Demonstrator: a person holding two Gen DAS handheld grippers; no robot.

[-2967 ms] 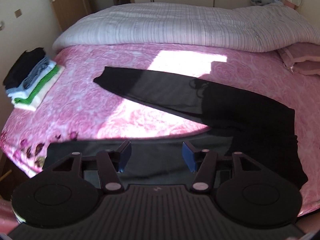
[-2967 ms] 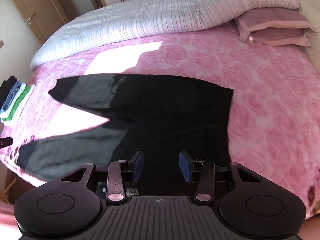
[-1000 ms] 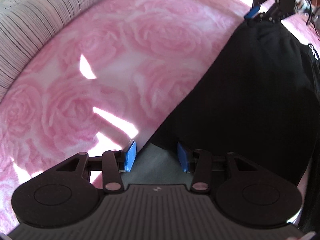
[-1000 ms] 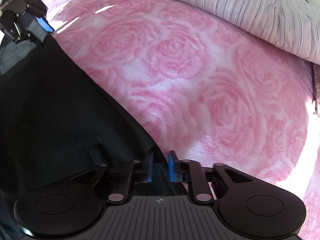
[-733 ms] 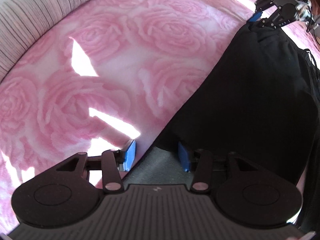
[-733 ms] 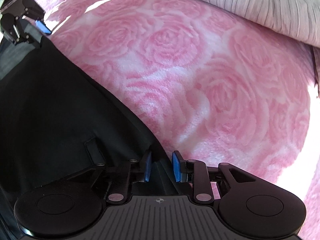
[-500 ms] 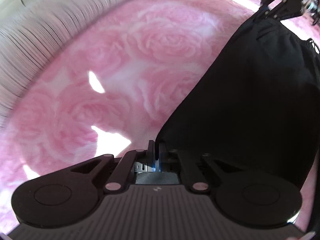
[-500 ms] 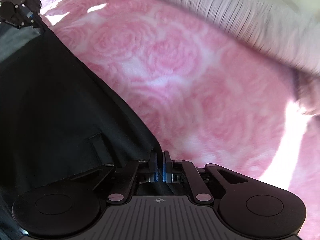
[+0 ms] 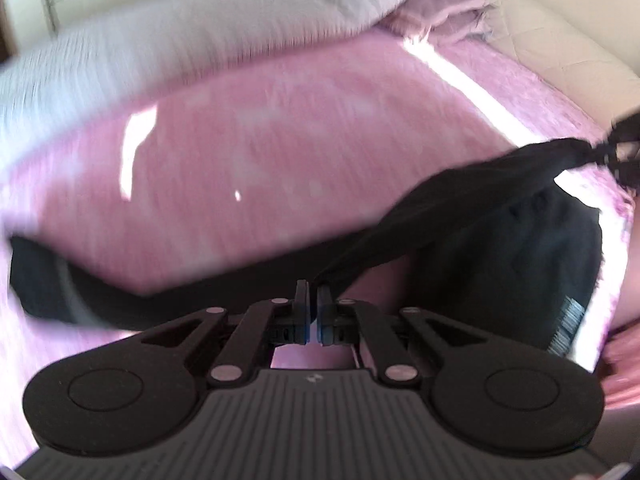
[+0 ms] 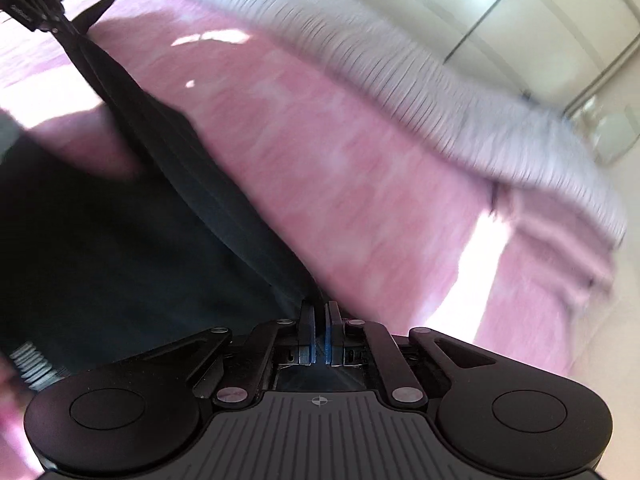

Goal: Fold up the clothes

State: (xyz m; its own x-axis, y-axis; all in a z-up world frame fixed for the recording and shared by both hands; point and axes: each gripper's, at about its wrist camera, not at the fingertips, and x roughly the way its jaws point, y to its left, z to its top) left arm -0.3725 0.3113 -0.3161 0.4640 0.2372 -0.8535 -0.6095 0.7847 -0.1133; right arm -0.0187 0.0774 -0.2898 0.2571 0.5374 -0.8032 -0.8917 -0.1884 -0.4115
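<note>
Currently: left hand-held gripper [image 9: 313,298] clamped on one corner of the black garment [image 9: 500,236]; right hand-held gripper [image 10: 320,316] clamped on the other; edge stretched between them, lifted over the pink bed [image 9: 280,152]. Advice: keep edge taut, corners level; lay down squarely on the far half.

A home bedroom: a bed [image 9: 280,152] with pink rose sheet fills mid-frame, a striped duvet [image 10: 400,80] and pillows [image 9: 440,8] lie above, wardrobe doors [image 10: 500,20] at upper right.
</note>
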